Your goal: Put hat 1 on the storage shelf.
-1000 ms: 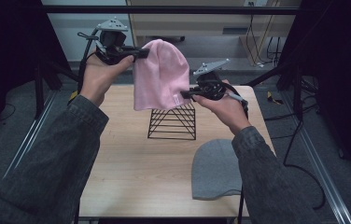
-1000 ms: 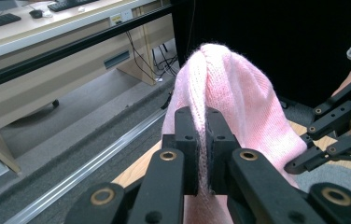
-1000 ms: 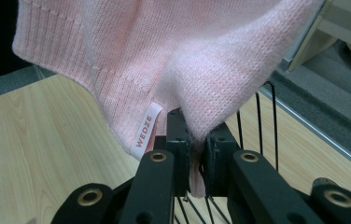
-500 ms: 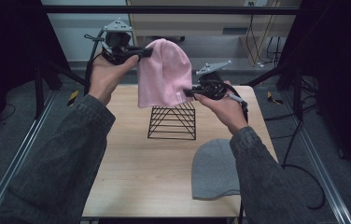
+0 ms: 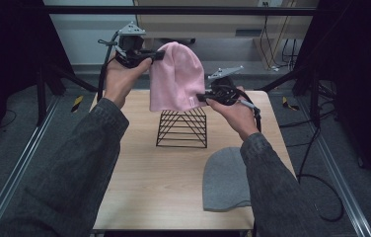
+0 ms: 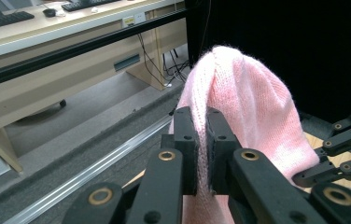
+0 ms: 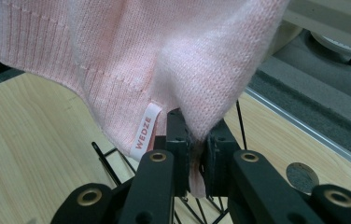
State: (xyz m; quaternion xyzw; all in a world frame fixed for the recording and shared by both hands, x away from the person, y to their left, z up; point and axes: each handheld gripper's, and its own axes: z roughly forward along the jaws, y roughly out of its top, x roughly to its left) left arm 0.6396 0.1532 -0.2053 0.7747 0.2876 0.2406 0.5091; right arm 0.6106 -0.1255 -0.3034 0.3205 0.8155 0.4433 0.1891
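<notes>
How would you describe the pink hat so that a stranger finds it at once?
Start at the light wooden table and its black wire rack. Above the rack hangs a pink knitted beanie, pinched by the left claw and right claw. Unlike the grey beanie lying flat, it is airborne.

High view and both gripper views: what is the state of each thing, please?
pink beanie: held up above the wire rack
left hand-held gripper: shut on its top
right hand-held gripper: shut on its lower edge
wire rack: standing, bare
grey beanie: lying flat on table
</notes>
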